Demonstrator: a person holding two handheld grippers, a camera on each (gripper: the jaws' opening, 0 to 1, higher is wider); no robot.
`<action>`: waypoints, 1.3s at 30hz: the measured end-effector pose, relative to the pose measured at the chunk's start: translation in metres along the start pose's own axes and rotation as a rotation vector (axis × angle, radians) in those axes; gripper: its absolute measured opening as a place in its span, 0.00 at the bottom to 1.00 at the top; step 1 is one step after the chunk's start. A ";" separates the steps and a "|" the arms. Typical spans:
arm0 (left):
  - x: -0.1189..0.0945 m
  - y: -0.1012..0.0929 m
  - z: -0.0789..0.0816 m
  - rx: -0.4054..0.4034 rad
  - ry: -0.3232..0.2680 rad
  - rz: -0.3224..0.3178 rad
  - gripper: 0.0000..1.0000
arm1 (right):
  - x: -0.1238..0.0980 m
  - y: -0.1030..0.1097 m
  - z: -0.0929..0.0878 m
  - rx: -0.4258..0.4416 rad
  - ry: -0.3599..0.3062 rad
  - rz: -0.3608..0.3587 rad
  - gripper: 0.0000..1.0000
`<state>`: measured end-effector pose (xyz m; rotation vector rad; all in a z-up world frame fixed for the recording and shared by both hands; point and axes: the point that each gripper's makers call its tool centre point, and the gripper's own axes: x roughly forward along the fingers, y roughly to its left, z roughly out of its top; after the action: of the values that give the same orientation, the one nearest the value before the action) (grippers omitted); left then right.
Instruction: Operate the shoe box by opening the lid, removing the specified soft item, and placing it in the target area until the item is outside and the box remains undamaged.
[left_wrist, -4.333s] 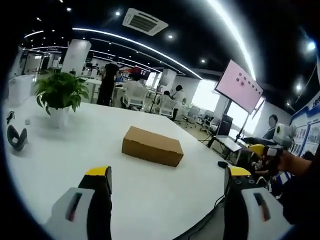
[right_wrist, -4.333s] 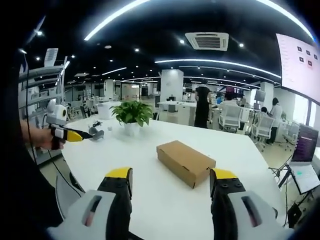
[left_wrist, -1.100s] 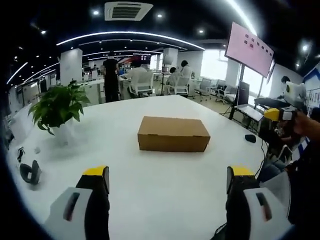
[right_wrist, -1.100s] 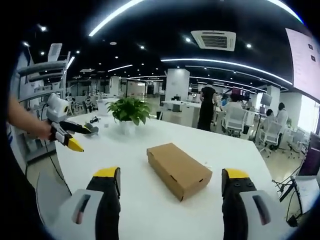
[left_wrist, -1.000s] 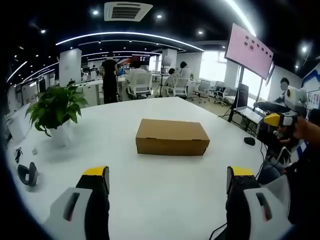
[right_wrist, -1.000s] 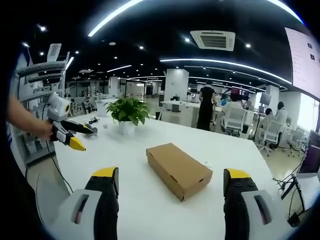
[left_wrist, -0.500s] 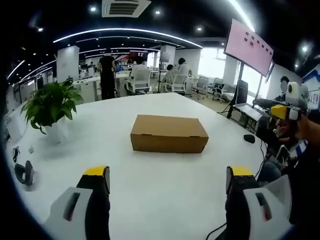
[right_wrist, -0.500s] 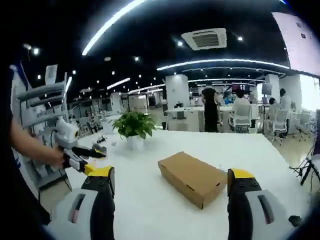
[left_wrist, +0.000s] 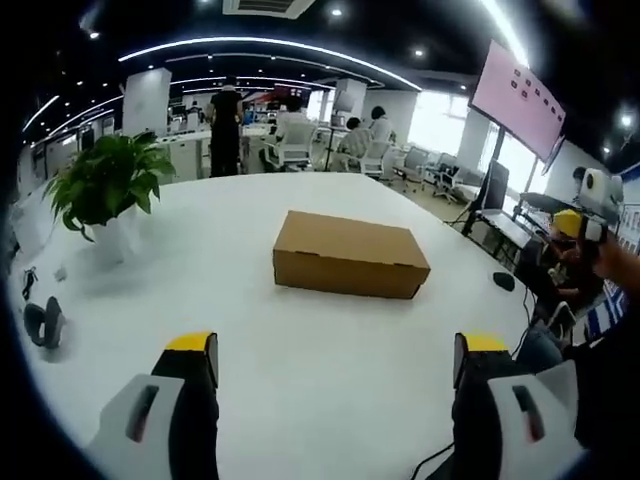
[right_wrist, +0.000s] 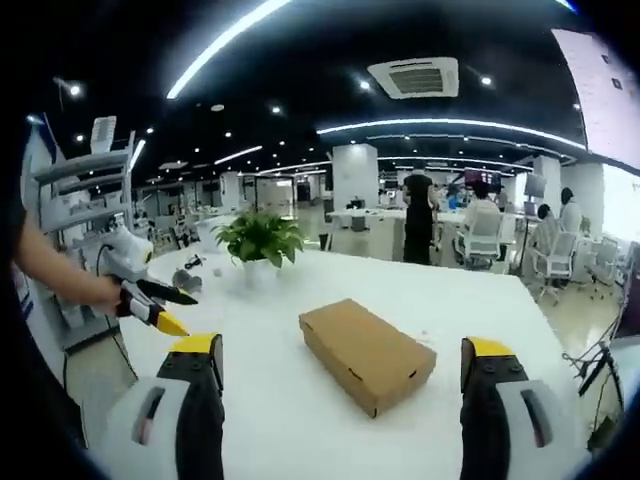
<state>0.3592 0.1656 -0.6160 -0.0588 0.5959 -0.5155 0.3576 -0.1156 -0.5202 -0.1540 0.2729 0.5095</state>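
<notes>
A closed brown cardboard shoe box (left_wrist: 350, 254) lies on the white table (left_wrist: 300, 350), its lid down; the same box (right_wrist: 366, 354) sits mid-table in the right gripper view. My left gripper (left_wrist: 335, 345) is open, well short of the box, nothing between its yellow-tipped jaws. My right gripper (right_wrist: 345, 350) is open too, held back from the box's near corner. The left gripper (right_wrist: 140, 285) enters the right gripper view at the left, in a hand. The right gripper (left_wrist: 580, 215) appears at the right edge of the left gripper view. The box's contents are hidden.
A potted green plant (left_wrist: 105, 190) stands on the table's left side, also the plant (right_wrist: 262, 240) behind the box. A dark headset-like object (left_wrist: 40, 322) lies at the left edge. A small black object (left_wrist: 503, 281) rests near the table's right edge. People and office chairs are beyond.
Both cameras have swung around the box over the last seconds, the left gripper view a little closer now. The box has stayed shut and in place. Both grippers remain open.
</notes>
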 end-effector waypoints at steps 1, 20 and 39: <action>0.002 -0.001 0.004 0.008 -0.006 -0.005 0.99 | 0.001 -0.007 -0.005 -0.055 0.048 -0.028 0.98; 0.029 -0.029 0.021 0.187 0.038 -0.115 0.99 | 0.015 0.049 -0.010 -0.006 0.075 0.248 0.93; 0.055 -0.017 0.024 0.089 -0.020 -0.065 0.99 | 0.028 0.012 -0.028 -0.175 0.181 0.148 0.83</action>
<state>0.4037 0.1222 -0.6213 0.0008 0.5526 -0.6037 0.3688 -0.0983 -0.5562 -0.3533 0.4184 0.6675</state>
